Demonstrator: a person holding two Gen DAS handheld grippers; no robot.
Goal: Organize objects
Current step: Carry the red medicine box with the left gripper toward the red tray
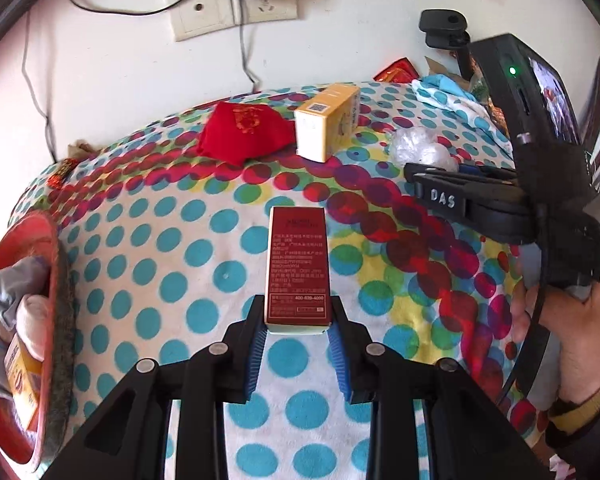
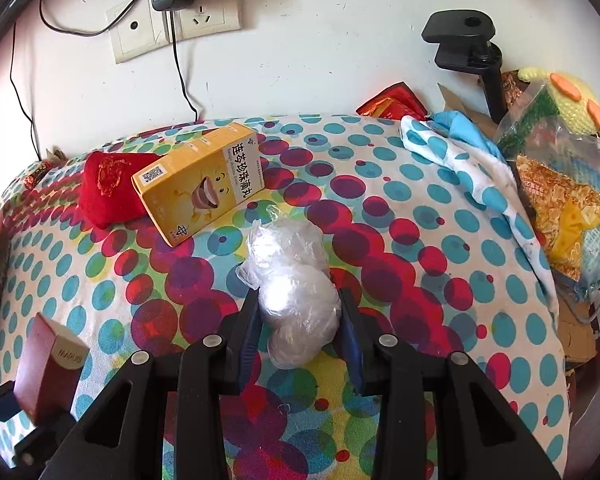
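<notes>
On the dotted cloth (image 1: 172, 240), the left gripper (image 1: 298, 330) is clenched on a dark red box (image 1: 296, 268): blue pads (image 1: 256, 354) press its near end from both sides, and the box sticks out forward along the fingers, printed face up. From the right wrist view the same red box (image 2: 48, 364) shows at lower left, lifted off the cloth in that gripper.

Right gripper (image 2: 298, 320) is closed around a crumpled clear plastic bag (image 2: 296, 280), fingers against both sides of the bundle, which sits on the cloth. In the left wrist view the right gripper (image 1: 432, 180) comes in from the right edge, held by a hand (image 1: 572, 332), with the plastic bag (image 1: 420, 148) at its tips.

Further back, near the wall, a yellow box (image 2: 200, 180) lies on its side, leaning on a red pouch (image 2: 108, 184); the two touch. Same pair in the left view: yellow box (image 1: 328, 120), red pouch (image 1: 240, 132).

Left edge of the left view: a red-rimmed basket (image 1: 56, 280) with grey cloth and another yellow box inside.

Right side of the right view: a folded dotted sheet (image 2: 468, 168), a bag of snacks (image 2: 560, 208) and a knitted yellow toy (image 2: 572, 100), well apart from the grippers. A black clamp (image 2: 464, 40) stands by the wall; sockets (image 2: 172, 24) with plugs above.
</notes>
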